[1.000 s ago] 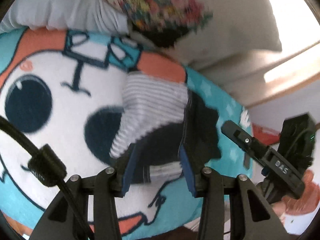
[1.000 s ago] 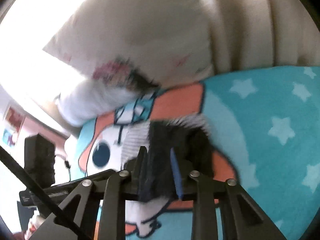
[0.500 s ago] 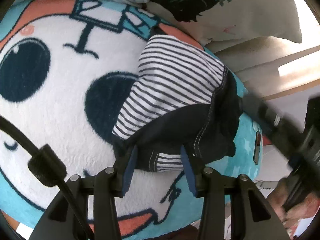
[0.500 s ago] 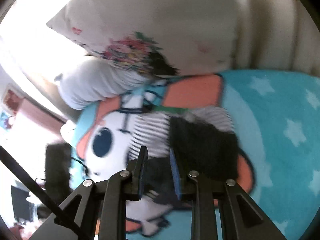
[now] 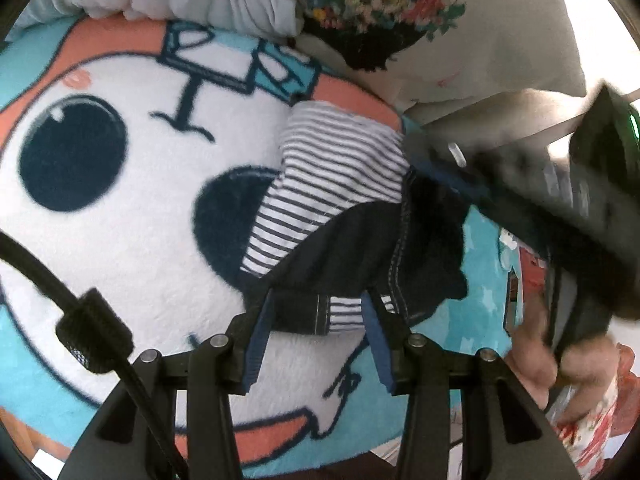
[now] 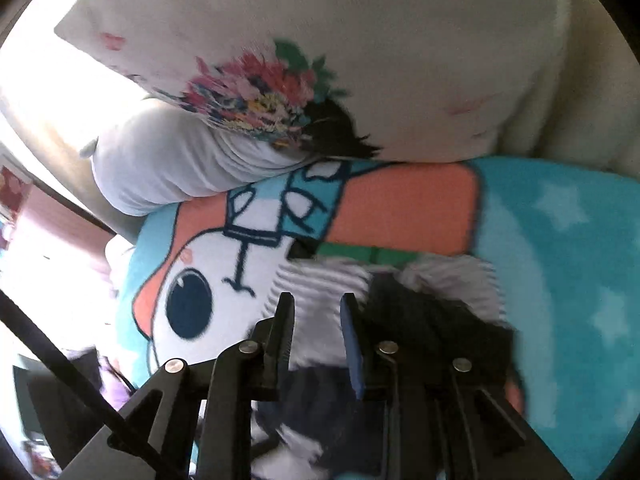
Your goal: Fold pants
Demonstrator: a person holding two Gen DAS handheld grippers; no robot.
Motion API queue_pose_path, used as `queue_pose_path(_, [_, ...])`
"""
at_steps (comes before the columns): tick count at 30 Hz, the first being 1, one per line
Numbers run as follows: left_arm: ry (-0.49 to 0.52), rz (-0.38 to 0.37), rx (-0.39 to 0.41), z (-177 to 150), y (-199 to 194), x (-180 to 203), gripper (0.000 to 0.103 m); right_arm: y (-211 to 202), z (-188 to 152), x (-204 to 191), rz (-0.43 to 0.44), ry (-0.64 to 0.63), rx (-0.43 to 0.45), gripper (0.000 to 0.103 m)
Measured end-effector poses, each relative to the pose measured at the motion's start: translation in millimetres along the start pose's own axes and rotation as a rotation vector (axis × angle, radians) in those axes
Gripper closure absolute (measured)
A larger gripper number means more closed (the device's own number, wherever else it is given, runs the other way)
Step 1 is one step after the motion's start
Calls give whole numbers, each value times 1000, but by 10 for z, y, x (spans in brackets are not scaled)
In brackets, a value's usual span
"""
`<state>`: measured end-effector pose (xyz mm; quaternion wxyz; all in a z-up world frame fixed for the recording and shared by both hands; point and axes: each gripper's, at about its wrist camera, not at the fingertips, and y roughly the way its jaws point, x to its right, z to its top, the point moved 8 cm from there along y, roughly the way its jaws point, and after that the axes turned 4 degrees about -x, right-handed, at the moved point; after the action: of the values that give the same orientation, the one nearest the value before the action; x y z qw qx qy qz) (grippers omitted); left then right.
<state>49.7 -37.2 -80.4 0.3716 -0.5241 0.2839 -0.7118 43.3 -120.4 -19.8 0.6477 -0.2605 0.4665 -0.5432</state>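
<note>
No text, label, brand or number can be read in either view. The blanket (image 5: 120, 264) carries only a cartoon face and dark drawn strokes, which spell no word. The pillow (image 6: 360, 60) shows a blurred flower print, without letters.

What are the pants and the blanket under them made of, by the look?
Pants: dark woven cotton, probably denim, matte; pale topstitching along a seam. The lining is thin striped knit, likely jersey.
Blanket: plush fleece, likely synthetic; fuzzy nap, printed cartoon face.
</note>
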Motion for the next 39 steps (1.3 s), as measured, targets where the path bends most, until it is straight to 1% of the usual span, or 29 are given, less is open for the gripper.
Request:
queue_pose_path(1, [15, 8, 16, 8, -82, 7, 59, -98, -100, 25, -1, 13, 9, 75])
queue_pose_path(3, [50, 44, 52, 12, -226, 36, 58, -180, -314, 134, 0, 58, 13, 66])
queue_pose_path(5, [92, 85, 105, 22, -395, 91, 58, -139, -438, 283, -24, 96, 4, 60])
queue_pose_path(7, [129, 137, 161, 69, -554, 191, 55, 19, -545, 452, -40, 131, -37, 60])
queue_pose_path(8, [151, 169, 196, 85, -636, 235, 54, 56, -558, 498, -35, 152, -39, 60])
queue_pose_path(9, [174, 201, 231, 94, -732, 238, 53, 12, -554, 512, -20, 175, -17, 60])
queue_pose_path(11, [229, 295, 325, 120, -944, 297, 45, -170, -534, 450, -10, 166, 31, 60])
queue_pose_path(13, [267, 368, 433, 147, -1192, 355, 29, -373, -527, 371, -60, 112, 78, 57])
queue_pose_path(15, [292, 421, 538, 204, -1445, 454, 19, -554, -544, 320, -100, 89, 127, 50])
queue_pose_path(16, [303, 439, 578, 209, -1540, 489, 17, -640, -566, 291, -103, 89, 151, 49])
queue_pose_path(18, [310, 483, 635, 231, -1718, 559, 13, -735, -623, 222, -110, 81, 175, 49])
queue_pose_path(20, [299, 558, 663, 240, -1848, 573, 7, -801, -684, 201, -136, 70, 191, 48])
queue_pose_path(21, [297, 597, 667, 233, -1879, 570, 5, -822, -726, 179, -152, 65, 194, 46])
queue_pose_path(22, [301, 628, 666, 227, -1885, 564, 5, -823, -766, 158, -167, 61, 192, 45])
queue_pose_path(23, [312, 627, 660, 238, -1841, 556, 5, -823, -812, 160, -181, 57, 184, 43])
queue_pose_path(24, [329, 608, 637, 229, -1794, 563, 4, -815, -856, 158, -198, 55, 177, 43])
queue_pose_path(25, [335, 577, 587, 223, -1699, 542, 4, -804, -897, 165, -211, 55, 171, 43])
queue_pose_path(30, [305, 488, 390, 134, -1308, 361, 4, -705, -1027, 225, -258, 78, 129, 43])
queue_pose_path(34, [299, 467, 317, 41, -1110, 269, 4, -653, -1108, 249, -287, 88, 108, 42])
queue_pose_path(39, [309, 440, 278, -21, -1019, 282, 4, -596, -1172, 247, -297, 99, 87, 41])
